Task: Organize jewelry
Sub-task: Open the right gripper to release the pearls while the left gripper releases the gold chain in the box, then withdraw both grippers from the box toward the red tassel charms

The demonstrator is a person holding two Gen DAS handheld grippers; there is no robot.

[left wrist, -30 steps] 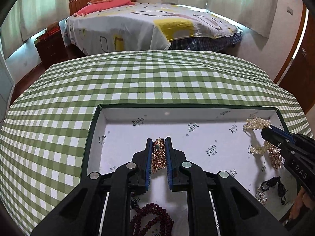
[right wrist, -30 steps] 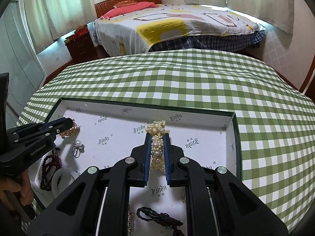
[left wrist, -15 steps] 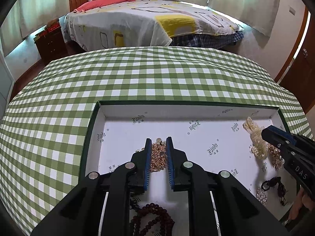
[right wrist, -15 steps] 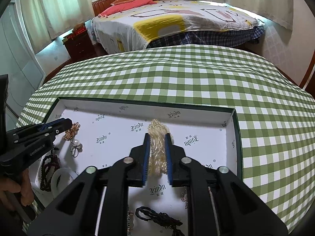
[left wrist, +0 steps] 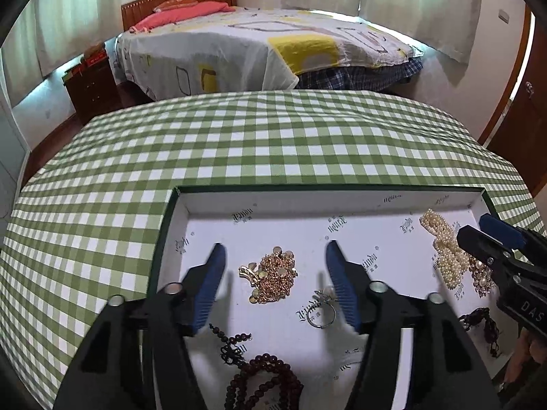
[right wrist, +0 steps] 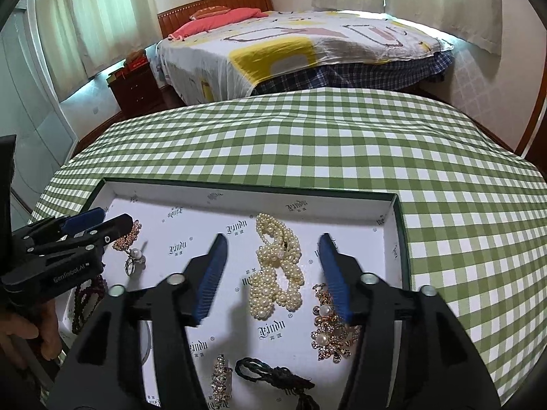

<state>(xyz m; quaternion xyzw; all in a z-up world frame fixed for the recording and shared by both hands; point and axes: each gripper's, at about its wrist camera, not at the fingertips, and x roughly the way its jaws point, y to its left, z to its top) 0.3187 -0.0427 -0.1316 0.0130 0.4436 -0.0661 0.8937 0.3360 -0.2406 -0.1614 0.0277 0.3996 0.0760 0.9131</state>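
Left wrist view: left claw (left wrist: 275,271) spread wide, holding nothing, hovering over the tray (left wrist: 328,201) on the green-check counter (left wrist: 273,143). Gold chain necklace (left wrist: 273,278) heaped on the tray floor between the fingers, apart from both pads. Prob. light, limp, slippery; links likely to spill or tangle if pinched at one edge, so best taken through the thick middle of the heap. Silver ring (left wrist: 321,314) just beside the right finger, small & hard, likely to skid on the paper liner. Dark bead bracelet (left wrist: 270,382) near bottom edge, w/ a knotted cord above it. Right claw (left wrist: 478,232) seen at far right, near the pearl strand (left wrist: 444,253).

Right wrist view: right claw (right wrist: 271,268) also wide open, empty. Pearl strand (right wrist: 277,270) lying looped on the liner between the fingers, touching neither. Judged soft as a whole but w/ hard round beads, apt to roll & slide; grip across the bunched centre, not a single loop. Rhinestone brooch (right wrist: 330,331) partly under the right finger, fragile-looking, in the way of a low approach. Black cord piece (right wrist: 273,376) & a sparkly clip (right wrist: 218,382) nearer. Left claw (right wrist: 102,222) at far left over the gold heap. Bed (right wrist: 307,48) behind, well apart.
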